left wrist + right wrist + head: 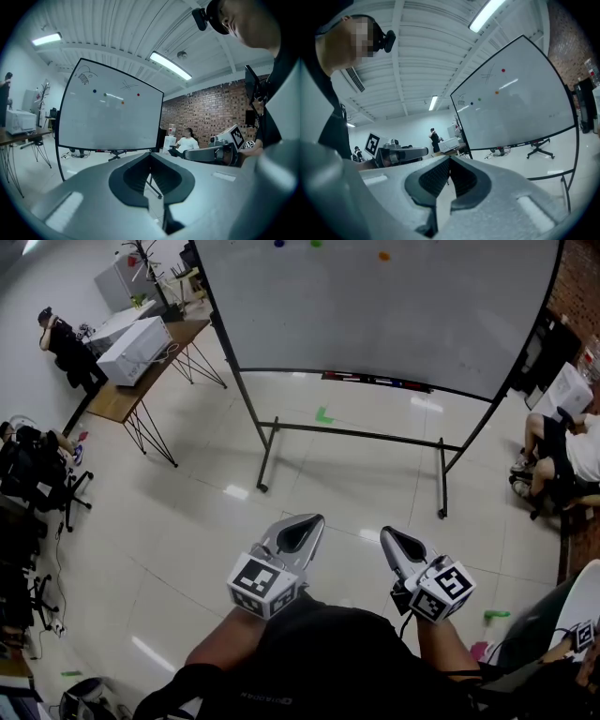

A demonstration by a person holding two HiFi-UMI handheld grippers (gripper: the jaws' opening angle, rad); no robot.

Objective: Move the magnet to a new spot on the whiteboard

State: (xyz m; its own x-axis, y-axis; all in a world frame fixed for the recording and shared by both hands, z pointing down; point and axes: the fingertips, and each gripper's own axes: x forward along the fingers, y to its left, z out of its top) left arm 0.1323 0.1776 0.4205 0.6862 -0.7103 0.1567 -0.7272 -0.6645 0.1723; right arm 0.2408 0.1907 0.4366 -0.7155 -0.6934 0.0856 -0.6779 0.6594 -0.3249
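Both my left gripper and right gripper are pressed together and empty, low in the frame, well apart from the whiteboard. An orange magnet sits at the top centre. If I arrive with shut jaws, I could knock it off.

**A:** Where does the head view look from?

**B:** From above, well back from the large white whiteboard on a black stand, facing steeply downward. The board lies along the top edge.

**A:** And the gripper views?

**B:** Each looks roughly level along its own jaws, from low down and well back from the board. The view from the left gripper holds the board left of centre. The view from the right gripper holds it at right. All three views share the board.
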